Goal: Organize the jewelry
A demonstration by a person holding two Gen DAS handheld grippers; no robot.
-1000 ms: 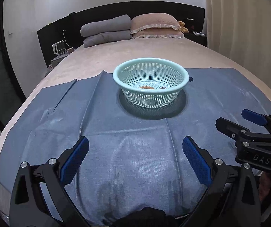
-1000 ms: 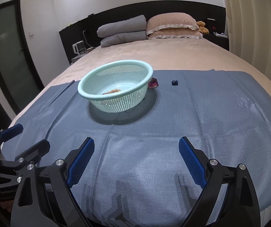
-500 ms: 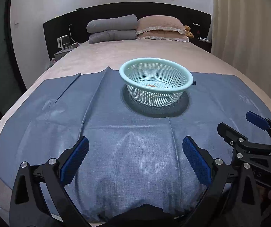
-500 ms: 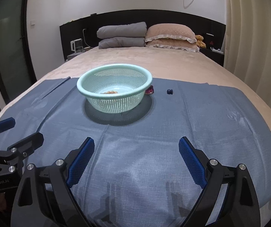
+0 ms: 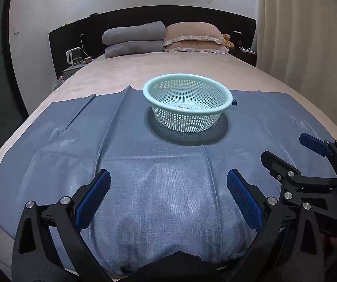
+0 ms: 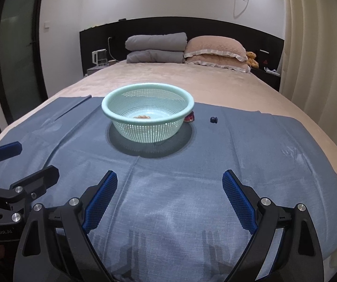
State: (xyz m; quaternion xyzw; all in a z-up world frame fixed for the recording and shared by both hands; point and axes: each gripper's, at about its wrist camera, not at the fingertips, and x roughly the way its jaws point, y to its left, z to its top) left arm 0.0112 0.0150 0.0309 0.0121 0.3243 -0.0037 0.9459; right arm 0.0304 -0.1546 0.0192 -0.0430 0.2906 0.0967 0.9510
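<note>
A mint-green mesh basket [image 5: 187, 89] [image 6: 112, 110] stands on a blue cloth [image 5: 144, 164] [image 6: 180, 176] spread over the bed. A small beaded piece [image 6: 141, 117] lies in its bottom. Behind its right side, on the cloth, lie a red-pink piece [image 6: 189, 118] and a small dark blue piece [image 6: 213, 119]. My left gripper [image 5: 168, 188] is open and empty above the cloth's near part. My right gripper [image 6: 169, 189] is open and empty beside it, and it also shows at the right of the left wrist view [image 5: 293, 150].
Grey folded blankets [image 6: 155, 47] and pink pillows [image 6: 215, 49] lie at the bed's head, with a small teddy [image 6: 251, 58]. A nightstand with a kettle [image 6: 99, 57] stands at the left. Curtains [image 6: 316, 58] hang at the right. The bed's near edge is just below the grippers.
Both grippers have pulled back and risen a little, so the basket looks farther and more of the room shows. Both stay open and empty. Nothing on the cloth moved.
</note>
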